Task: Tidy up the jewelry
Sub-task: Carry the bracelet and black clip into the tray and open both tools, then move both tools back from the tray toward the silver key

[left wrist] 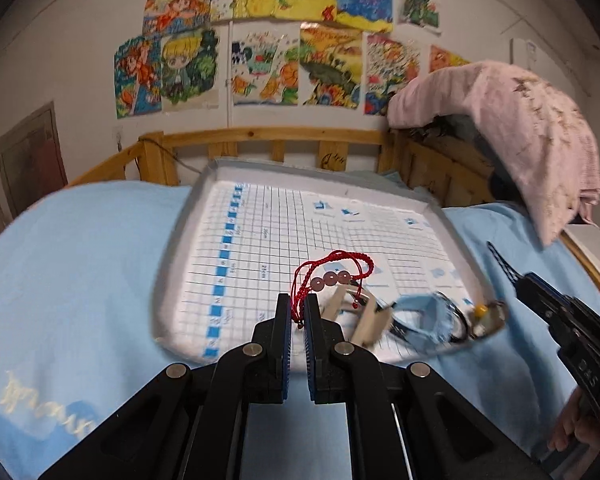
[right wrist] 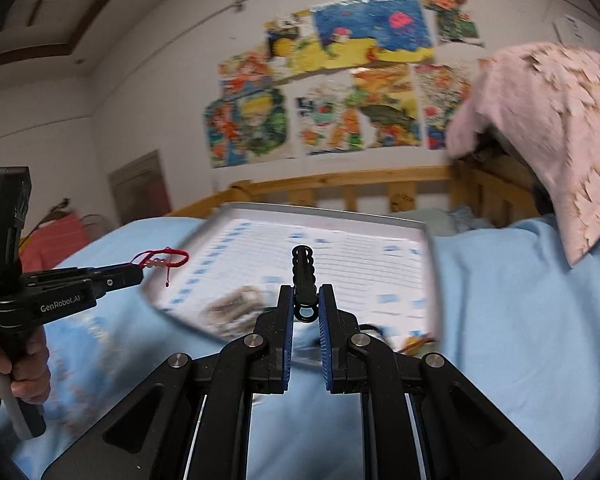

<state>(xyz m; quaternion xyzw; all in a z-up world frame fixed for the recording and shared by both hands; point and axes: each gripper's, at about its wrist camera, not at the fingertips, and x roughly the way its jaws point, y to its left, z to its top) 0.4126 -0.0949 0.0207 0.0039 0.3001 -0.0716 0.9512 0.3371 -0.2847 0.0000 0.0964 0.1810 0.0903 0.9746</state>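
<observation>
The red cord bracelet (left wrist: 332, 276) hangs in the air above the near edge of the tray (left wrist: 188, 216), its loop stretched out ahead of the left claw (left wrist: 299, 312) and its three pale pink beads strung in a row across the far side. We see the left claw closed on the thin red cord, the jaws nearly meeting, with a knotted tail dangling below. The right claw (right wrist: 306, 304) is clamped on a black bracelet (right wrist: 303, 276) (a ribbed or beaded band with a ring at the near end), whose long axis runs straight ahead, away from us, over the tray. The tray, lined with gridded paper, lies on the blue bed sheet (left wrist: 80, 260). More jewelry (left wrist: 420, 316), blurred, sits in the tray's near right corner.
</observation>
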